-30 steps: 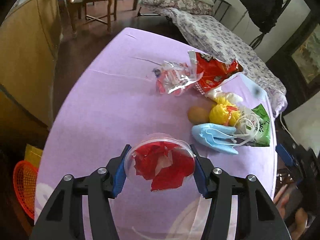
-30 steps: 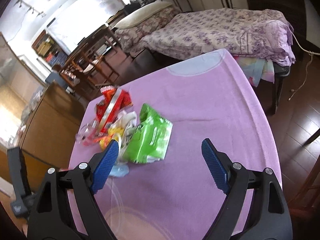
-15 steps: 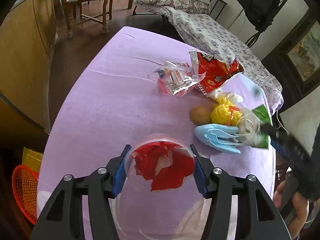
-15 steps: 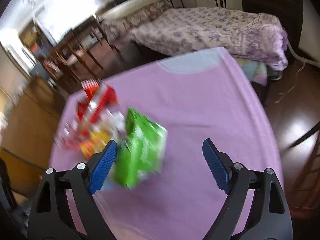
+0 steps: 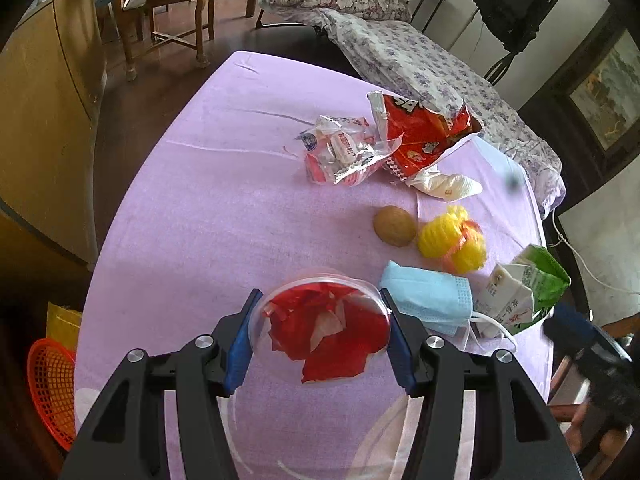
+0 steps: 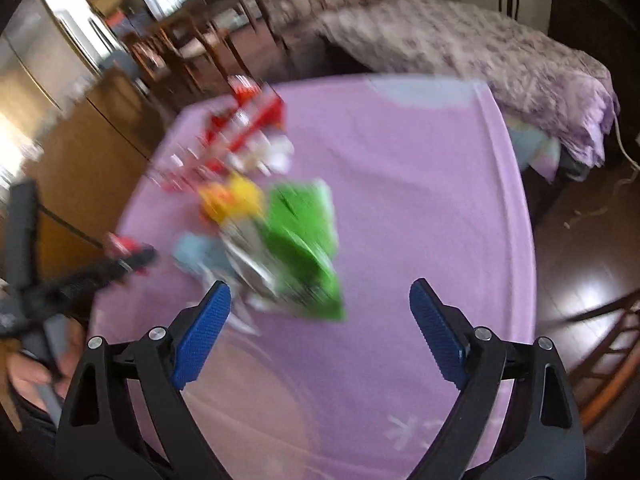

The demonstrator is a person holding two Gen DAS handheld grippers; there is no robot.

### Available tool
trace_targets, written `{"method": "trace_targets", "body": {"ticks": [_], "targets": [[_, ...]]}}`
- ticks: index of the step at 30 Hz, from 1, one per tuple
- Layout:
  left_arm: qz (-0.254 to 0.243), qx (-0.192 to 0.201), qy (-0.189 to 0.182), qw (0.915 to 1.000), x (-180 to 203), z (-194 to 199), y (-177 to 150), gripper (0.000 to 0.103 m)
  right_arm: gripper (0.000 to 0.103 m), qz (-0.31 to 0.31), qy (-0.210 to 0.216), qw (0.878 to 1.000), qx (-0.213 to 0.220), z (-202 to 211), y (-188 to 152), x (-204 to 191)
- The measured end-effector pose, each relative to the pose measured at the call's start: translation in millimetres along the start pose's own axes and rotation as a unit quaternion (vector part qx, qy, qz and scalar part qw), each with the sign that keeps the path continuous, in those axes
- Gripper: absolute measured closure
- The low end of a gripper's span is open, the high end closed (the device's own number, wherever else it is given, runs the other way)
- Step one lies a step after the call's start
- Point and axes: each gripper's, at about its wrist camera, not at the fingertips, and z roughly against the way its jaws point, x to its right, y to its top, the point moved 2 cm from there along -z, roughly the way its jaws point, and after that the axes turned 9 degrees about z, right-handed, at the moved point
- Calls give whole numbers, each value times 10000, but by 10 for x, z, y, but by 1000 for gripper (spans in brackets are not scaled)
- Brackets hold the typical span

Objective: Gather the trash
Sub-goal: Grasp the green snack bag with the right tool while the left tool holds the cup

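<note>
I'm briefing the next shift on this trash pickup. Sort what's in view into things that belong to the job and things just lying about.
Job:
- clear cup stuffed with red scraps, clamped in the left gripper
- blue face mask
- green carton
- red snack bag
- clear wrapper
- right gripper, open

Lying about:
- orange basket on the floor
- wooden chair
- bed

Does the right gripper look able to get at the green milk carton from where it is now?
Probably yes: the right gripper is open and empty, and the green milk carton lies just ahead with nothing between them.

clear cup (image 5: 320, 320) | red scraps inside (upright) | green carton (image 5: 524, 292) | tilted beside mask (image 5: 426, 296)
</note>
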Motion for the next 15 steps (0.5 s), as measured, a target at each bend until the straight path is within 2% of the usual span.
{"method": "trace_targets", "body": {"ticks": [1,2,10,12,15], "targets": [[-8,-3,-2,10000,9,-2,-6,46,15,-179,-34,9993,312,32,34,-3],[-19,-11,-7,10000,15,-4,-10,46,15,-263,-96,9988,413,26,43,3],[-112,7,20,9999,74,-11,-36,46,15,-1101,-451,9885,933,-80,219,11],[-135,13,57,9999,77,-20,-44,46,15,-1085,-625,9887,824,-144,297,15],[-100,-15,81,9999,47,-37,-32,46,15,-842,-864,9920,366,-226,222,0]]}}
